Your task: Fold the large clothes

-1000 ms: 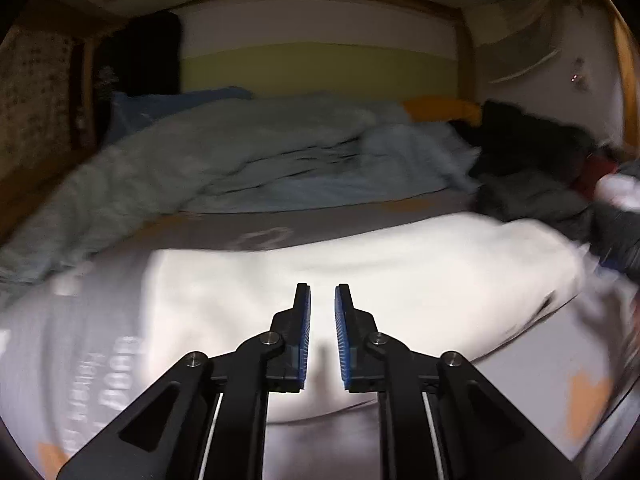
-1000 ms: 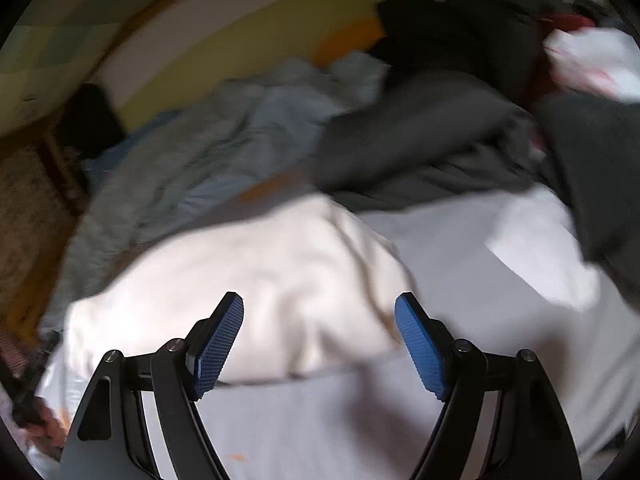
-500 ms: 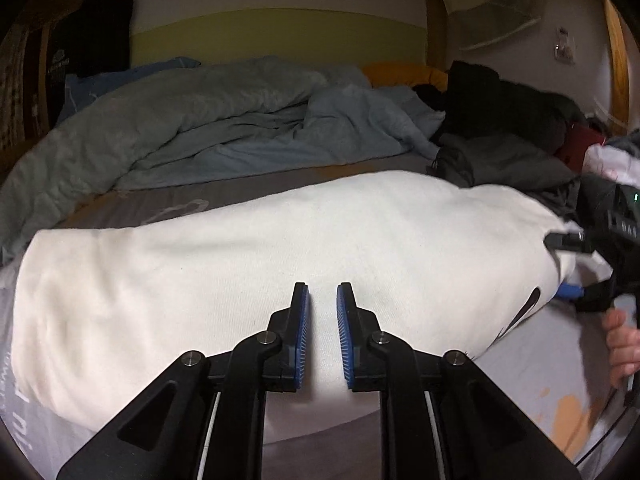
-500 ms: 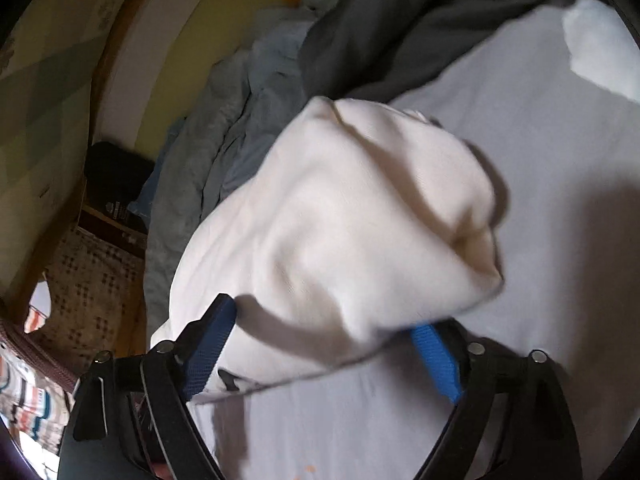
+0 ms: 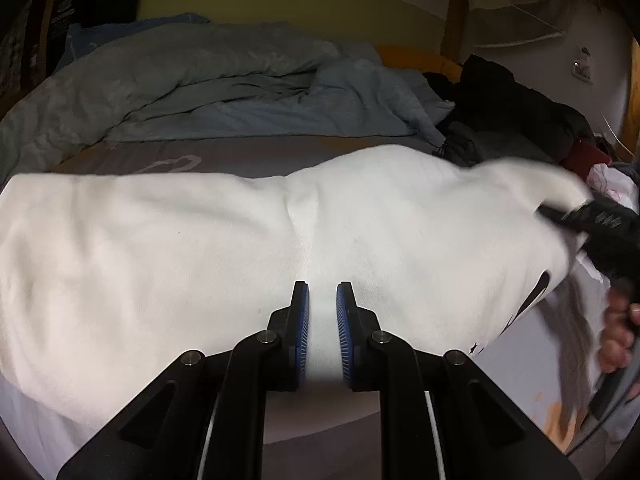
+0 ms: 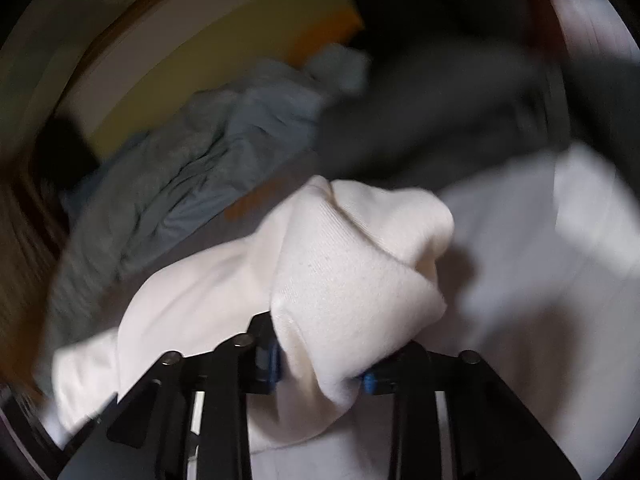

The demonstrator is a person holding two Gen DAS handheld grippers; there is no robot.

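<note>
A large white garment (image 5: 224, 240) lies folded lengthways across the grey bed sheet (image 5: 328, 444). My left gripper (image 5: 322, 292) hovers over its near middle with the jaws nearly closed and nothing between them. My right gripper (image 6: 320, 364) is shut on the garment's right end (image 6: 344, 264), which bunches up between the blue pads (image 6: 273, 358). In the left wrist view the right gripper (image 5: 596, 220) lifts that end at the far right, blurred by motion.
A rumpled blue-grey duvet (image 5: 208, 84) lies along the far side of the bed. A pile of dark clothes (image 5: 504, 108) sits at the far right, with a white and pink item (image 5: 612, 184) beside it. A wooden bed frame and wall stand behind.
My right gripper came down onto the garment's right end, closed on it and lifted it. My left gripper moved closer over the garment's middle, jaws unchanged.
</note>
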